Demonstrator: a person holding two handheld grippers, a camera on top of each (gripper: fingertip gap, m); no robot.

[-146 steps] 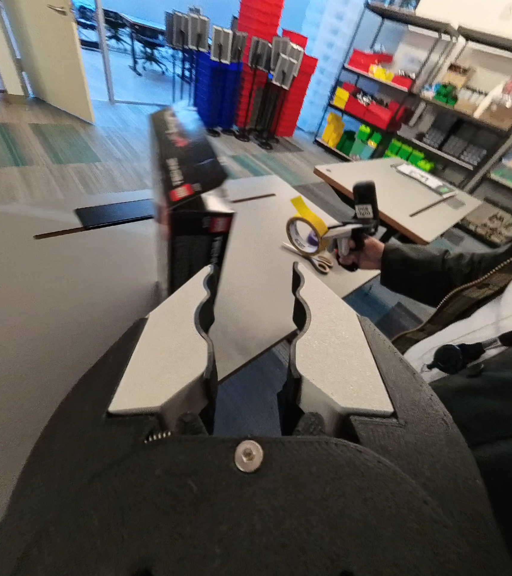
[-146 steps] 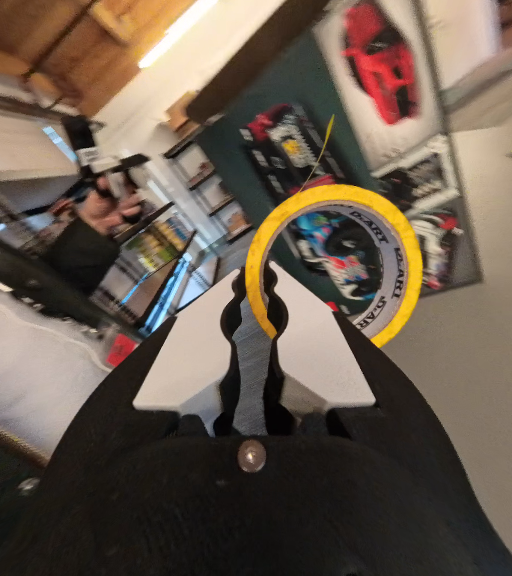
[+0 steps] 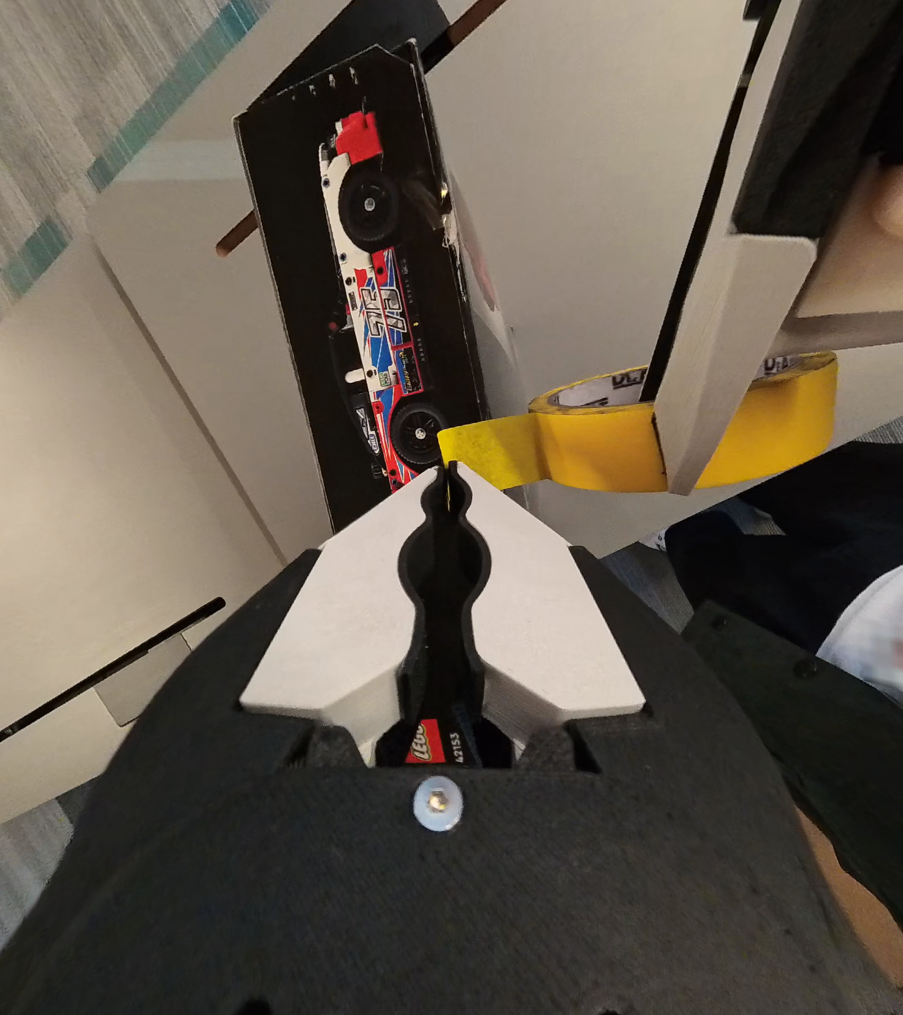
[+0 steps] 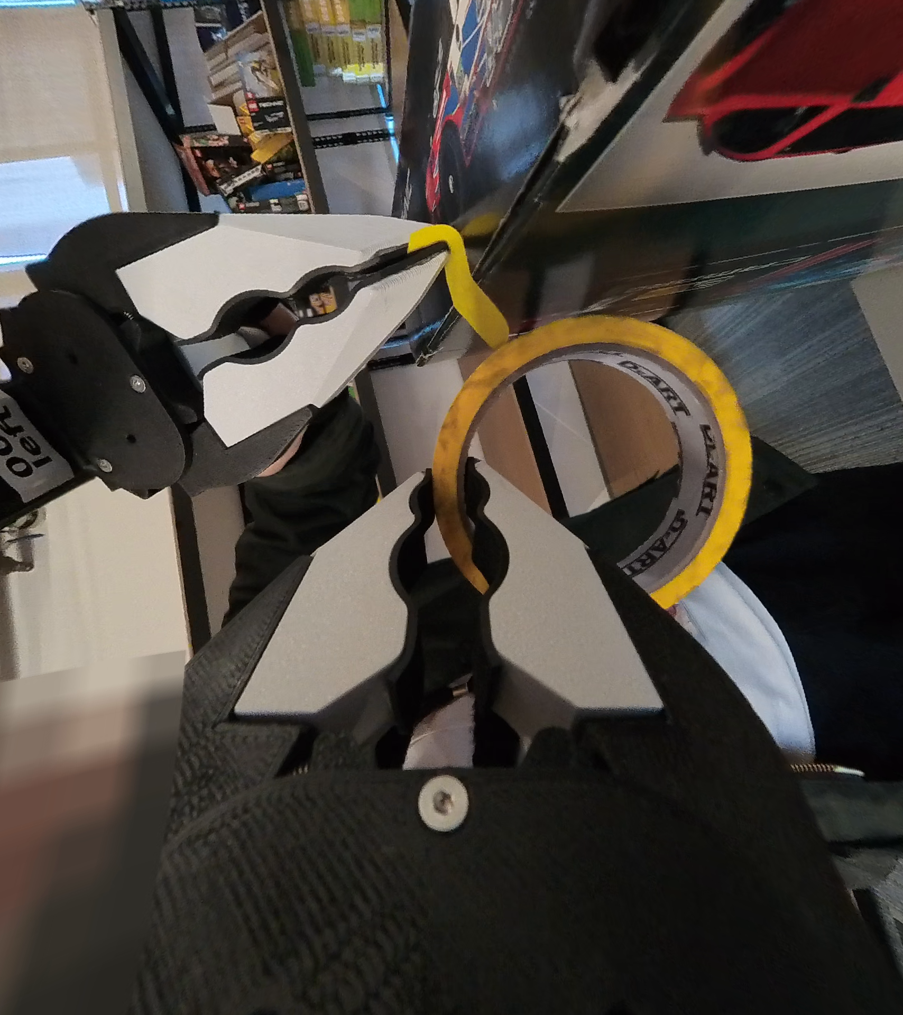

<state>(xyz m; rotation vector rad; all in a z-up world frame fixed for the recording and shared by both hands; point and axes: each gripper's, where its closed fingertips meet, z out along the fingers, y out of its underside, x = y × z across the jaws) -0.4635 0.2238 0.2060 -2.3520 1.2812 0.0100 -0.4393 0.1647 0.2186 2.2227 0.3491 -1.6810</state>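
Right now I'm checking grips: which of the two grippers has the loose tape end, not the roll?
The left gripper: it is shut on the tape's free end. The right gripper clamps the yellow tape roll's rim.

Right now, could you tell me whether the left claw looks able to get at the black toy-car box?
Probably not freely: the left claw is shut on the tape's loose end, though the black toy-car box stands unobstructed just beyond its tips.

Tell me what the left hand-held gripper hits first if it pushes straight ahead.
Likely the black box standing just beyond its tips; the left hand-held gripper is shut on the tape end. Depth is unclear.
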